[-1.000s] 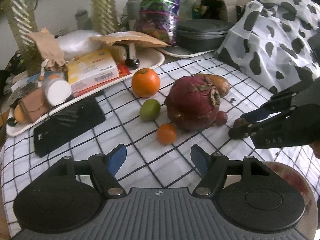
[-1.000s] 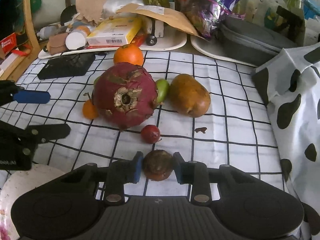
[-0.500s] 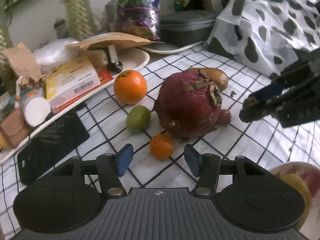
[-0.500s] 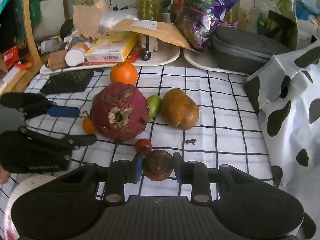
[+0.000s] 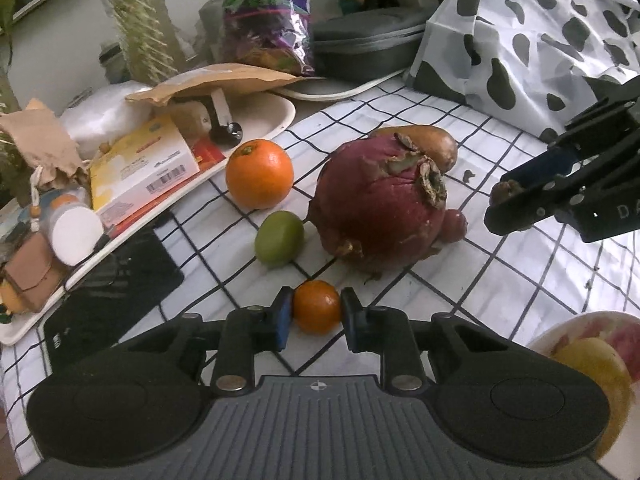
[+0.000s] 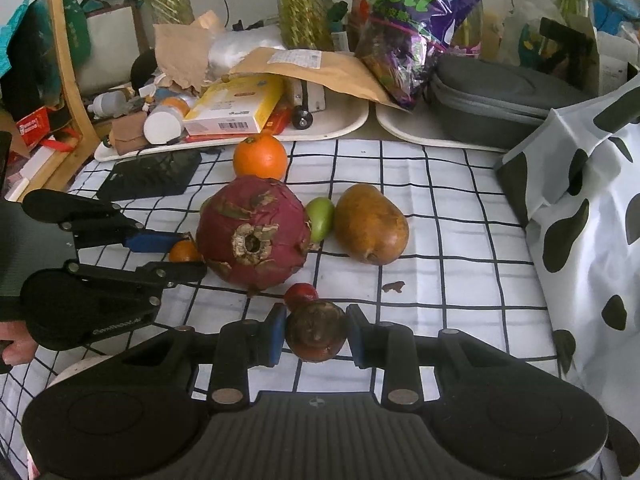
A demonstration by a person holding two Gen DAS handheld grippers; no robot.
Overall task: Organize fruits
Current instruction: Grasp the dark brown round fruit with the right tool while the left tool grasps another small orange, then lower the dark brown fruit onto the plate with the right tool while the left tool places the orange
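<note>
My left gripper (image 5: 316,316) has closed around a small orange fruit (image 5: 316,306) on the checked cloth; it also shows in the right wrist view (image 6: 182,251). My right gripper (image 6: 316,336) is shut on a dark brown round fruit (image 6: 316,336) and holds it above the cloth; it appears at the right of the left wrist view (image 5: 508,192). A large dark red fruit (image 5: 378,204) lies in the middle, with an orange (image 5: 259,173), a green fruit (image 5: 279,238), a brown pear-shaped fruit (image 6: 370,224) and a small red fruit (image 6: 301,294) around it.
A plate with fruit (image 5: 580,356) shows at the lower right of the left wrist view. A black phone (image 5: 108,292) lies left. White trays (image 6: 332,124) with boxes and clutter line the back. A cow-print bag (image 6: 592,208) stands at the right.
My left gripper moved forward and its fingers closed in on the small orange fruit. My right gripper lifted the dark brown fruit off the cloth.
</note>
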